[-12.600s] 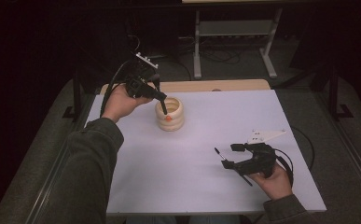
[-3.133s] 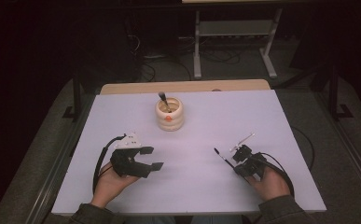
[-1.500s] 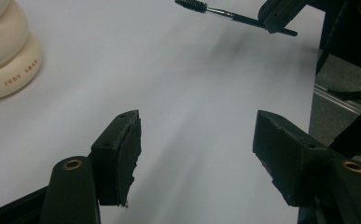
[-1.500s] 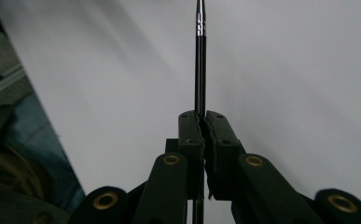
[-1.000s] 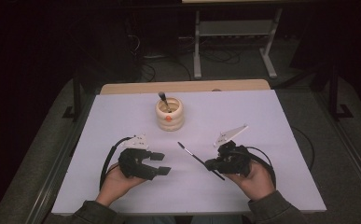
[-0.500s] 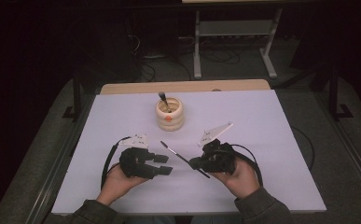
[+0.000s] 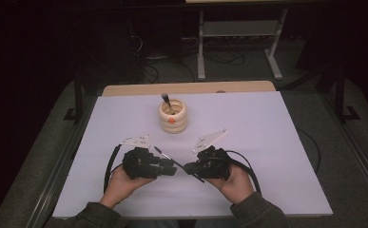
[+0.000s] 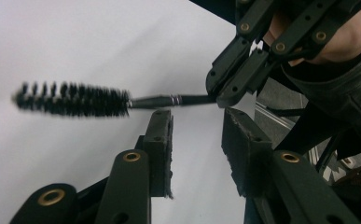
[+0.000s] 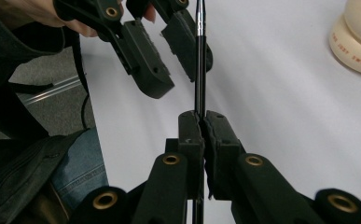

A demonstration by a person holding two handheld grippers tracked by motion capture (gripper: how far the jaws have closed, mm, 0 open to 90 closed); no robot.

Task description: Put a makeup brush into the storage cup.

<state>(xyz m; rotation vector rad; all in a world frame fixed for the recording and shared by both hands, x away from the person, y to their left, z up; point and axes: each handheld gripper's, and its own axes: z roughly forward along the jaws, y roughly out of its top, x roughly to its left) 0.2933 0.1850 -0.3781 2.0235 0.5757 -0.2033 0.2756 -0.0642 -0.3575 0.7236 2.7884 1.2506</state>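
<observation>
A thin black brush (image 7: 164,154) with a bristled head (image 8: 71,99) is clamped by its handle (image 9: 199,56) in my right gripper (image 7: 189,169), whose jaws are shut on it (image 9: 199,125). My left gripper (image 7: 172,168) faces it from the left with its jaws open (image 8: 199,140). The handle crosses just beyond the left fingertips (image 8: 162,135), untouched by them. In the right gripper view the left gripper (image 9: 162,46) stands open beside the rod. A cream ringed holder (image 7: 173,116) behind both grippers has a second brush (image 7: 166,100) standing in it.
The white table top (image 7: 276,142) stretches to either side of the hands. The holder's edge (image 9: 357,44) lies off to the right of the held brush. A metal frame rail (image 7: 60,166) runs along the table's left side, and a stand (image 7: 238,33) sits on the floor behind.
My right gripper has carried the brush leftward until it meets the left gripper near the table's front middle. The left gripper has edged slightly right and stayed open.
</observation>
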